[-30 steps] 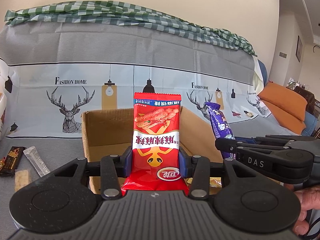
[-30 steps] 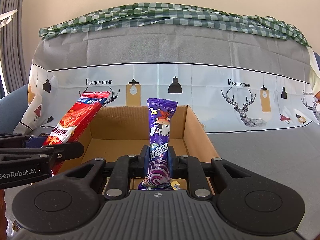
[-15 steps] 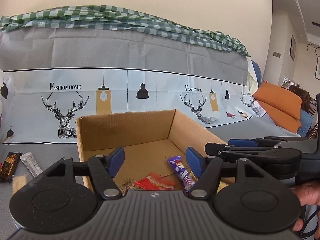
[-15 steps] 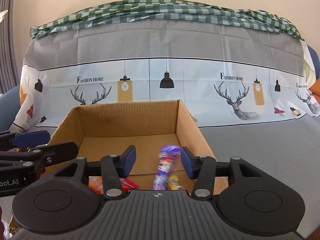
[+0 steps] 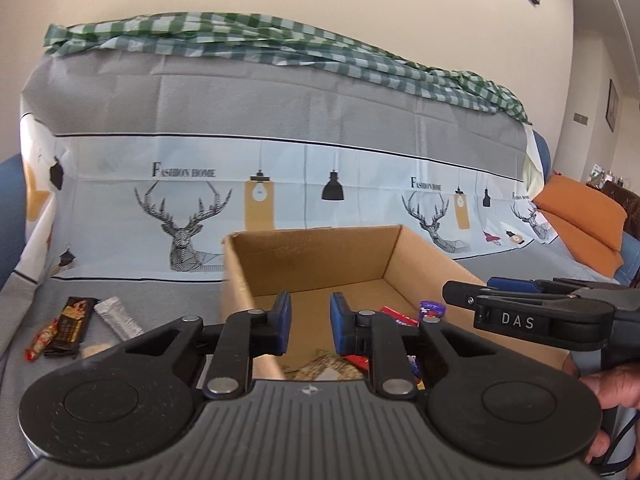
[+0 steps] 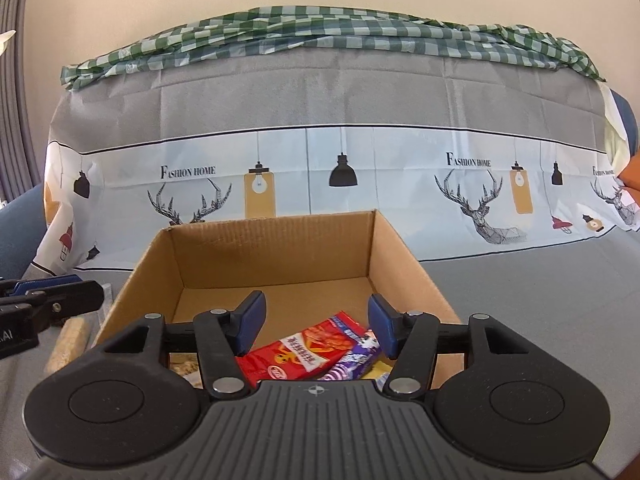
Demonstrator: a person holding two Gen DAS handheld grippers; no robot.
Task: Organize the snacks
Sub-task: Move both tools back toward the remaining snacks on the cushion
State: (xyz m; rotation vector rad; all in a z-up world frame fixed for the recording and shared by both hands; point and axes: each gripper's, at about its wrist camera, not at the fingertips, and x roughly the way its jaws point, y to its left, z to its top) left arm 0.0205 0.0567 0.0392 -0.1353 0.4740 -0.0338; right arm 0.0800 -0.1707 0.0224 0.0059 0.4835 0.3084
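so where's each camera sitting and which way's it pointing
Left wrist: on the left claw, looking forward over the box left wall, with loose snacks on the sofa to the left; the right claw and a hand show at right.
Right wrist: on the right claw, looking into the box at the red pack; the left claw shows at left.
Shared: box, deer-print cover, each other's claw.

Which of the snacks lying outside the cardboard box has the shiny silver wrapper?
The silver foil stick, lying on the grey cover just right of the dark brown bar. The small red packet lies left of both.
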